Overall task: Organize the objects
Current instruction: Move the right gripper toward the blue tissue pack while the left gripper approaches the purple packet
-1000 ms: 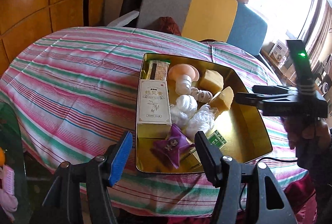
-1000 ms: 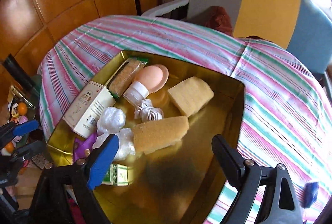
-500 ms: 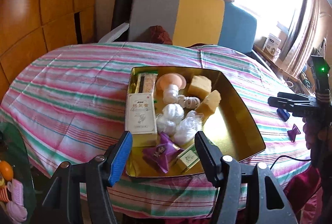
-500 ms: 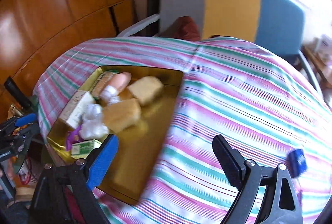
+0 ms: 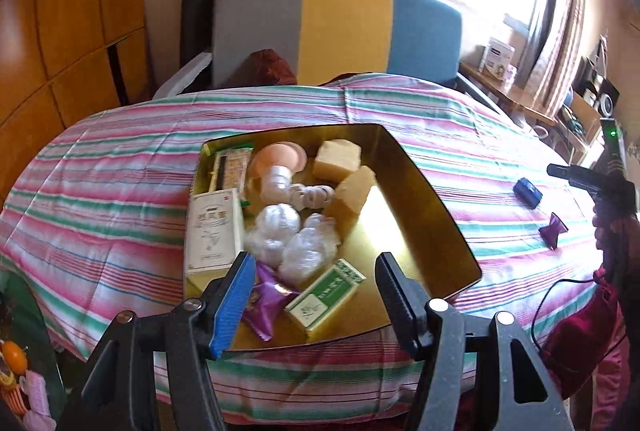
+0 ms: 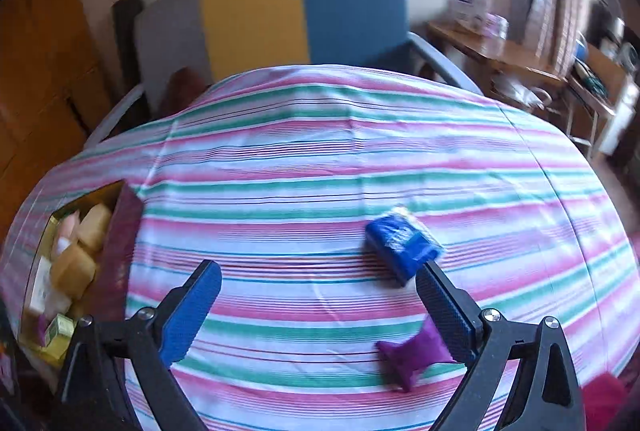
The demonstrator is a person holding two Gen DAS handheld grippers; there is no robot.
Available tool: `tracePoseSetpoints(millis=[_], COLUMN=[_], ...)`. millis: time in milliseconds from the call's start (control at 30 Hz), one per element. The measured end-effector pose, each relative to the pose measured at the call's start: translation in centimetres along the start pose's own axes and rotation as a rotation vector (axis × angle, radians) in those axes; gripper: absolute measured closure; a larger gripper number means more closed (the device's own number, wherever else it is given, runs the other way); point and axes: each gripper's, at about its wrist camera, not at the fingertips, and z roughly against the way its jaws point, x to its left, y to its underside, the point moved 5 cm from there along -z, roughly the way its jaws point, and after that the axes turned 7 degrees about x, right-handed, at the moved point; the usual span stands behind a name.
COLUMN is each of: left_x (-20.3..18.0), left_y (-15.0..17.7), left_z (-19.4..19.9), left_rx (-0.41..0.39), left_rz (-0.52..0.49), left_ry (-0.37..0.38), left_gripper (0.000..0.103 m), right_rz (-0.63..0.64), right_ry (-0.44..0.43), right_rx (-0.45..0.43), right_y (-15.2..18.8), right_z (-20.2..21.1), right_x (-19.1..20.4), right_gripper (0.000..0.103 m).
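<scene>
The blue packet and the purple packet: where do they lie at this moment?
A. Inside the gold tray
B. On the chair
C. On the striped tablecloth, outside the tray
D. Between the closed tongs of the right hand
C: the right wrist view shows the blue packet and the purple packet lying on the striped tablecloth, well to the right of the gold tray, with the right tongs open and holding nothing.

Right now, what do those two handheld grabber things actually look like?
Both are black plastic frames with silver screws. The left gripper and right gripper have flat jaws faced with ribbed blue pads. Seen from the left view, the right one carries a green light and a black cable.
</scene>
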Motion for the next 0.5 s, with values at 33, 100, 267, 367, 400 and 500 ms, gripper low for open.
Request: tracePoseSetpoints(millis=[33, 100, 267, 367, 400, 500], left_x=[-0.5, -1.3, -3.2, -4.2, -4.4, -5.2], left_y=[-0.1, -0.1, -0.1, 0.0, 0.0, 0.0], left_z=[0.0, 0.0, -0.6, -1.0, -1.0, -1.1], left_rx=[0.001, 0.003, 0.020, 0.035, 0.039, 0.038], left_rz=[-0.011, -0.030, -0.059, -0.075, -0.081, -0.100], left_ry=[0.003, 0.006, 0.034, 0.045, 0.048, 0.061], left_gripper=[0.040, 0.040, 0.040, 0.040, 0.040, 0.040], right_rz=[-0.056, -0.171, -0.359, -0.397, -0.406, -0.425], right_ry=[0.011, 0.027, -0.003, -0.027, -0.031, -0.024], right_rx=[-0.002, -0.006, -0.019, -0.012, -0.011, -0.005], right_y=[0.0, 0.5, 0.8, 1.0, 1.1, 1.2], right_z=[-0.4, -1.1, -1.2, -1.3, -1.3, -1.5], right_x=[-1.7, -5.0, -8.6, -8.9, -9.0, -9.4], right_gripper=[0.004, 0.004, 0.004, 0.004, 0.003, 0.002])
